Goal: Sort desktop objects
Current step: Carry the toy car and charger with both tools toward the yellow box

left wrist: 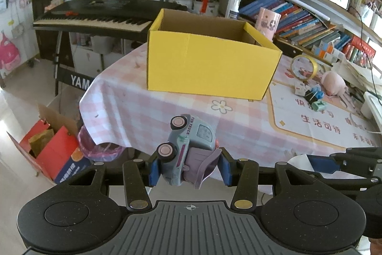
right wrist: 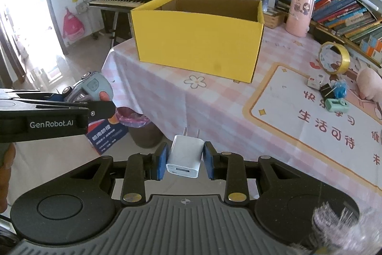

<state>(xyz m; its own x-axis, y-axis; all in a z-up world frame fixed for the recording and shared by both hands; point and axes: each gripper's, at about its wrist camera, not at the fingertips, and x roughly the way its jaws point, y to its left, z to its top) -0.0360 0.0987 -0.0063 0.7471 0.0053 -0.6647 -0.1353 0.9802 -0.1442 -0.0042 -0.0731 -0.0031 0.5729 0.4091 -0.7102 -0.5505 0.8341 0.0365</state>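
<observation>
On the left side, the left gripper [left wrist: 189, 167] has its blue pads [left wrist: 154, 170] about half spread and clamped on a toy truck [left wrist: 188, 147]. The truck is tipped nose-up on its side, two pink wheels facing the left pad, its purple rear part squeezed against the right pad. From the right wrist view you can see the same truck [right wrist: 92, 87] poking out past the tip of that gripper [right wrist: 102, 106], held in the air off the table's edge, above a bin with a pink liner [right wrist: 133, 118].

Over to the right, the right gripper [right wrist: 185, 160] has its fingers nearly pressed together, pinching a white charger plug [right wrist: 183, 157] by its two flat sides. The prongs point away from the camera and the USB port faces back toward it.

Straight ahead of both grippers sits the open yellow box [right wrist: 198, 42] on the pink checked tablecloth [right wrist: 214, 106], well apart from either held thing. Further right on the printed mat [right wrist: 286, 111] there's a roll of yellow tape [right wrist: 334, 61], a black binder clip [right wrist: 326, 90], a blue bit, a small green thing [right wrist: 336, 104] and a pink plush [right wrist: 368, 83], all clustered near each other.
</observation>
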